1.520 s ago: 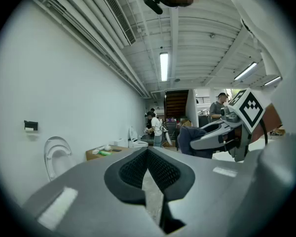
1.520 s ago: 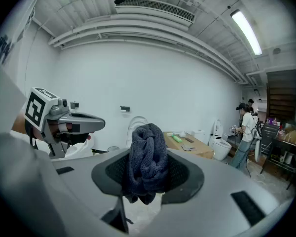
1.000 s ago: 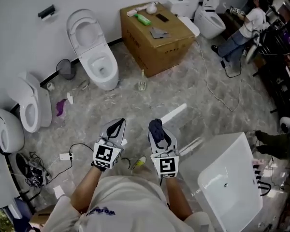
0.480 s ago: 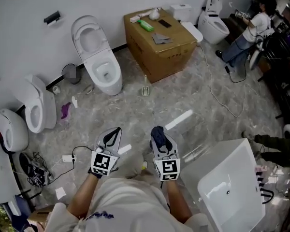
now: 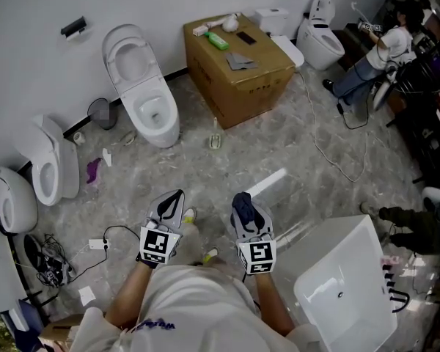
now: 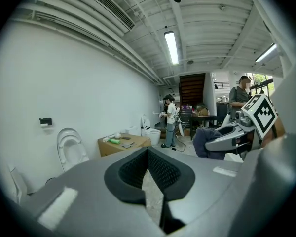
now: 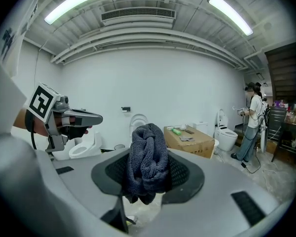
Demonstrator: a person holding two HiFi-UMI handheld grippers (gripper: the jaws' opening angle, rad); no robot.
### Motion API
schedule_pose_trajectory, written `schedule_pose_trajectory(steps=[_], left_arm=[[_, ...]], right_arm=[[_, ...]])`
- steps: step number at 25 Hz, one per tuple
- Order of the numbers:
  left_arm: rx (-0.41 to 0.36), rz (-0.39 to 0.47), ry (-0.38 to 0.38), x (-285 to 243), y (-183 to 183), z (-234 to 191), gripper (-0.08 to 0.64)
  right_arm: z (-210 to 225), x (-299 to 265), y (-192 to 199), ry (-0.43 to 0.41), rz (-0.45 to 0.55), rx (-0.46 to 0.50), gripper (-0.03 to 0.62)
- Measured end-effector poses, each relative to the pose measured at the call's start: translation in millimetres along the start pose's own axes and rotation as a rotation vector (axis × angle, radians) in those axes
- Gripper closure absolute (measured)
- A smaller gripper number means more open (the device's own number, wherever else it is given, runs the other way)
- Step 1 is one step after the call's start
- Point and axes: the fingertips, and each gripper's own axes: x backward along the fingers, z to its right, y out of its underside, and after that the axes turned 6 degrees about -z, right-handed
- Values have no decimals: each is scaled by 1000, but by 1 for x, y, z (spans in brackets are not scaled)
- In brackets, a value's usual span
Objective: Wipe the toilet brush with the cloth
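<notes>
1. The cloth (image 7: 148, 157) is dark blue-grey and knitted.
2. The left gripper (image 6: 148, 156) and right gripper (image 5: 243, 202) are grey, with black-and-white square markers (image 5: 156, 243).
3. The cardboard box (image 5: 242, 79) is brown, the toilet (image 5: 143, 86) white, the floor (image 5: 279, 152) marbled grey.

Bright ceiling strip light, fisheye-warped edges

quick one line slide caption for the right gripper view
Right gripper clamps a bunched dark cloth between its jaws, with the left gripper alongside and a cardboard box beyond.
</notes>
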Motion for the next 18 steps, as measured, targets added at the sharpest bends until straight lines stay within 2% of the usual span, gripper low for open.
schedule_pose_trajectory(steps=[3,7,10,13,18], left_arm=[[-5,-1,13,-19,1,-13,558],[-98,-9,80,-56,8,-29,558],[-73,-23,119,-92,18,-59,558],[-58,-21,141,-129,8,-93,558],[-24,-2,190,-184,-6,-144,558]], right_arm=[[5,-25,-2,-11,-31,4,431],[8,-72,-10,-38,-77,-44,430],[16,-111,-23,-1,-95,-52,428],[30,-144,-44,30,-104,-70,428],[38,-204,-76,47,-148,-13,425]])
